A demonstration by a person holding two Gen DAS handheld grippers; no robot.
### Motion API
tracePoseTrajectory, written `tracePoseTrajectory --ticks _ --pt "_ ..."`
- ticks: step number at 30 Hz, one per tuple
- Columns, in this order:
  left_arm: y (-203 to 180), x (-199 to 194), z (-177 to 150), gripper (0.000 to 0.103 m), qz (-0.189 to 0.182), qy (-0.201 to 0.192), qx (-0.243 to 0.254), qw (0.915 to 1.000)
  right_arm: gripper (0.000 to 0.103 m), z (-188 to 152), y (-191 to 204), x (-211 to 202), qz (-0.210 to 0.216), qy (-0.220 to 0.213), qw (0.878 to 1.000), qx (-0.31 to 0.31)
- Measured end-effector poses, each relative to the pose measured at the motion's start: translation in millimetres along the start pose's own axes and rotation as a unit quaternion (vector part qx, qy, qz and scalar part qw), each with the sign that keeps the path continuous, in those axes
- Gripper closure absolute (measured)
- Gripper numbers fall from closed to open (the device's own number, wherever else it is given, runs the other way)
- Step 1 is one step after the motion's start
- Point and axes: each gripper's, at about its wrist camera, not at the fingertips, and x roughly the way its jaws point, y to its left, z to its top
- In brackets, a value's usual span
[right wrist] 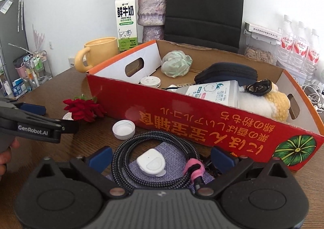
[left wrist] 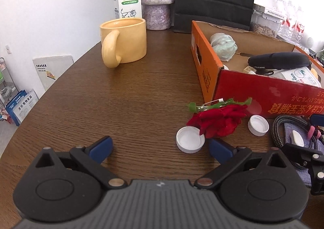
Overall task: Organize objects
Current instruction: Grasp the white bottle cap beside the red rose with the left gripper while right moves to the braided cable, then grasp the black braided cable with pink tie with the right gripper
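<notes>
Both tongs gape empty: the left tongs (left wrist: 160, 149) at lower centre beside a white cap (left wrist: 190, 139) and red flower (left wrist: 219, 120); the right tongs (right wrist: 161, 157) straddle a coiled cable (right wrist: 129, 148) below the red box (right wrist: 202, 119).

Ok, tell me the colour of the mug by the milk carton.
Pale yellow; the mug shows best in the left wrist view.

Both wrist views sit low over the table, sharing the red box (left wrist: 263, 95) (right wrist: 202, 119).
</notes>
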Motion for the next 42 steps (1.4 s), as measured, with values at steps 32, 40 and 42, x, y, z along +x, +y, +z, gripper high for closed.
tracePoseTrajectory --ticks 32,40,42 --pt "-4.7 -16.0 -12.0 0.074 -0.045 -0.054 0.004 0.9975 0.012 -9.4 16.4 -5.1 -0.016 -0.024 0.999 -0.034" --pt "-5.8 -20.4 -15.4 0.073 -0.042 -0.055 0.001 0.9976 0.007 -9.1 10.6 -3.2 -0.019 -0.018 0.999 -0.019" --pt "-6.2 -21.3 -15.9 0.074 -0.042 -0.055 0.001 0.9976 0.013 -8.8 10.7 -6.9 -0.009 -0.024 1.000 -0.018"
